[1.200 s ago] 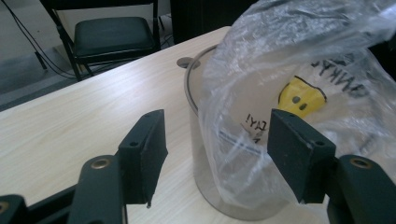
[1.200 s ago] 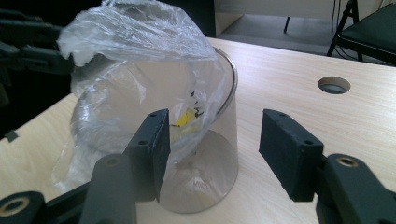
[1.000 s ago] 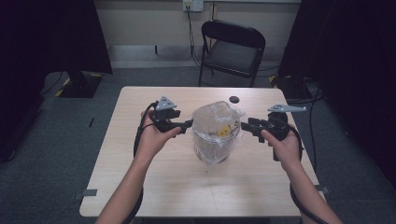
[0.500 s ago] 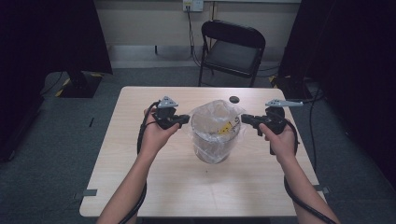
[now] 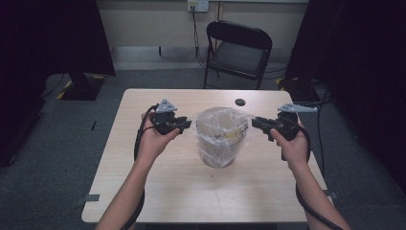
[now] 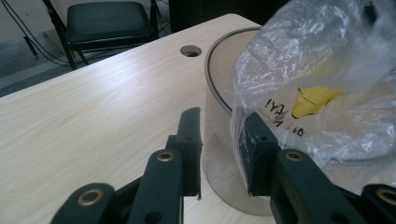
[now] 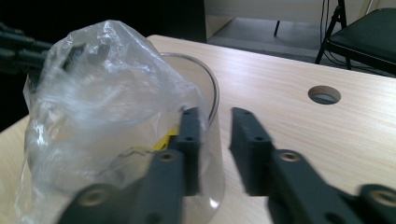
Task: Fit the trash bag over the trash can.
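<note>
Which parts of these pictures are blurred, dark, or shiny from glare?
High view: sharp and evenly lit on the table, with dark room sides. Left gripper view: glare on the plastic bag; the near black jaws are soft. Right gripper view: jaws and bag blurred, and the upper left corner is nearly black.

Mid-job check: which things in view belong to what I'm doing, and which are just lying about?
Part of the job:
- plastic bag
- clear round container that the bag sits in

Just lying about:
- black chair behind the table
- round hole in the tabletop
- wall socket
</note>
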A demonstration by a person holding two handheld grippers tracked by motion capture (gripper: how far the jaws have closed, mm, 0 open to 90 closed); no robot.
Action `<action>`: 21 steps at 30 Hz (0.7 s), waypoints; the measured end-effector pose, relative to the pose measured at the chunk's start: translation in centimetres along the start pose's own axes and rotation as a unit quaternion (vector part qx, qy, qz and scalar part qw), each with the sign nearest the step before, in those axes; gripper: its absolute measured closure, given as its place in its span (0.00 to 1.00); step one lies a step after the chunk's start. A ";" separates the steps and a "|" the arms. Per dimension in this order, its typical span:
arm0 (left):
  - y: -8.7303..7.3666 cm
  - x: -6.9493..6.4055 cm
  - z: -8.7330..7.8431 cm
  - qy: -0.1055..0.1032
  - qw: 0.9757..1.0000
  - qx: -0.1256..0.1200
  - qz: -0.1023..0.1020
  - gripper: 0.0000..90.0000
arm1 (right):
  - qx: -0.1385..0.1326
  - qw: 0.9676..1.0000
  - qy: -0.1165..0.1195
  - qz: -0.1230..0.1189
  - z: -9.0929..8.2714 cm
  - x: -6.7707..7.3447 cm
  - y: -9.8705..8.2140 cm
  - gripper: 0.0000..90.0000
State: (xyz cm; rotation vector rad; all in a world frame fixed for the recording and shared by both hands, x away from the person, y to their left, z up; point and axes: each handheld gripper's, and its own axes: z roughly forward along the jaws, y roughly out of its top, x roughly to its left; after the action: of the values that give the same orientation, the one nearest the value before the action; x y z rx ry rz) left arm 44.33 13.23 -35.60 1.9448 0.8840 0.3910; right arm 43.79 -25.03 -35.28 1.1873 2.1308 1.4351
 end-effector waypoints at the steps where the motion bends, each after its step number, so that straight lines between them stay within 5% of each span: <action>1: -0.1 0.0 0.2 0.001 1.000 0.003 0.001 0.87 | 0.009 1.000 -0.002 -0.005 0.1 0.0 -0.1 0.93; 12: -1.3 -0.1 2.8 -0.014 1.000 0.017 -0.002 0.89 | 0.050 0.999 0.001 -0.011 2.7 -0.6 -1.7 0.94; 21: -2.1 -0.4 1.6 -0.009 0.999 0.028 0.018 1.00 | 0.079 0.996 0.033 -0.039 3.8 0.9 -1.8 1.00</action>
State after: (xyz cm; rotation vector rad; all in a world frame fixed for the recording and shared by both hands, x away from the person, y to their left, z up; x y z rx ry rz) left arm 44.11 12.53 -38.17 2.0155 0.8573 0.3719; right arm 44.85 -22.28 -38.41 1.1093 2.3464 1.3106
